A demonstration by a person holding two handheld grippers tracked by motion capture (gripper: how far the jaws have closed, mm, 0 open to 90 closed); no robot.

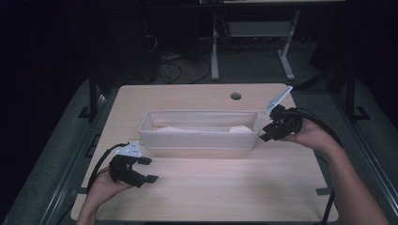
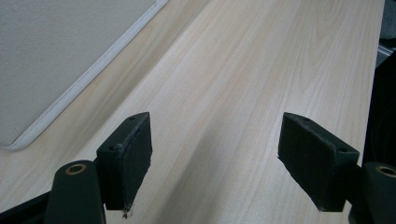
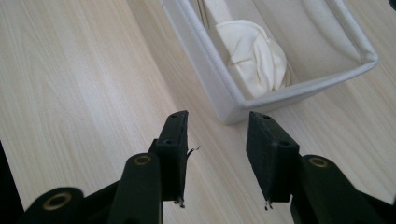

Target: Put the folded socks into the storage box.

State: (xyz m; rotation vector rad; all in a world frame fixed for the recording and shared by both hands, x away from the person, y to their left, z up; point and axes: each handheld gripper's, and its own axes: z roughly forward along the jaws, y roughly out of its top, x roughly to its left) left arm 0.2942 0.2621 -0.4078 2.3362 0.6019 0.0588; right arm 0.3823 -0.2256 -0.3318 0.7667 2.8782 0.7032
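While both grippers gape, white cloth [image 3: 252, 56] lies crumpled in bin [image 1: 202, 138].

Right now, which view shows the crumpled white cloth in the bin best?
The right gripper view: the cloth lies bunched in the fabric bin's near corner, folds clear. The high view shows it small and pale over the bin's rim. The left gripper view gives just the bin's outer wall.

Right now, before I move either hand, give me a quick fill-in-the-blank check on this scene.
1. The crumpled cream cloth lies inside the long white fabric ____.
2. Both the left gripper and the right gripper are ____, holding nothing.
3. The right gripper is nearest the bin's ____ end in the high view.

Missing: bin; open; right
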